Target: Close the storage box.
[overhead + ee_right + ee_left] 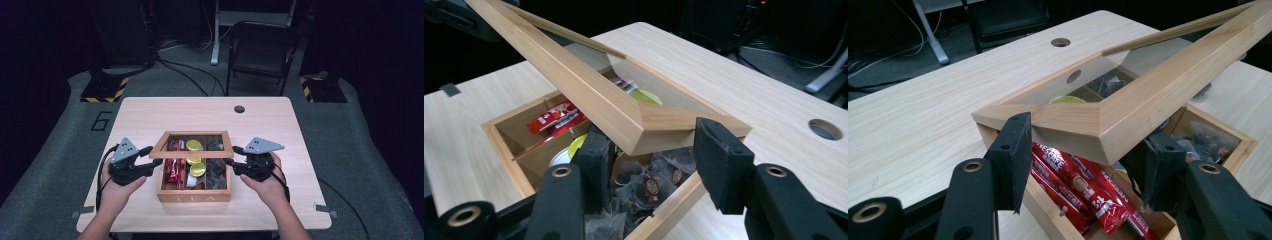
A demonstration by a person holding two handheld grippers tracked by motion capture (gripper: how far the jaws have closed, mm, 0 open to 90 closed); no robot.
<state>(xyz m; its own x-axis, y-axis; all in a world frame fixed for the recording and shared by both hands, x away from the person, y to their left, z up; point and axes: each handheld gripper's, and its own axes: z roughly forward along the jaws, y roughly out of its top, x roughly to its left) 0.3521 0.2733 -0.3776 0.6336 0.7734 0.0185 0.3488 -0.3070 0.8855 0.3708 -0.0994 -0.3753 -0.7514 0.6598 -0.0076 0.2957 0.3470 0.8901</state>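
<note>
A wooden tea box [194, 195] stands near the table's front edge with its glass-paned lid [192, 133] raised at a slant above it. My left gripper [154, 155] is shut on the lid's left front corner [1148, 100], a pad on either side of the frame. My right gripper [231, 156] is shut on the right front corner [589, 95] in the same way. Inside the box lie red packets [1083, 192] on the left, yellow-green round pods [194, 145] in the middle and dark tea bags [649, 187] on the right.
The light wooden table [150, 110] has a round cable hole [239, 109] near its far edge. A dark folding chair [260, 50] stands on the floor behind the table. Bare tabletop lies to both sides of the box.
</note>
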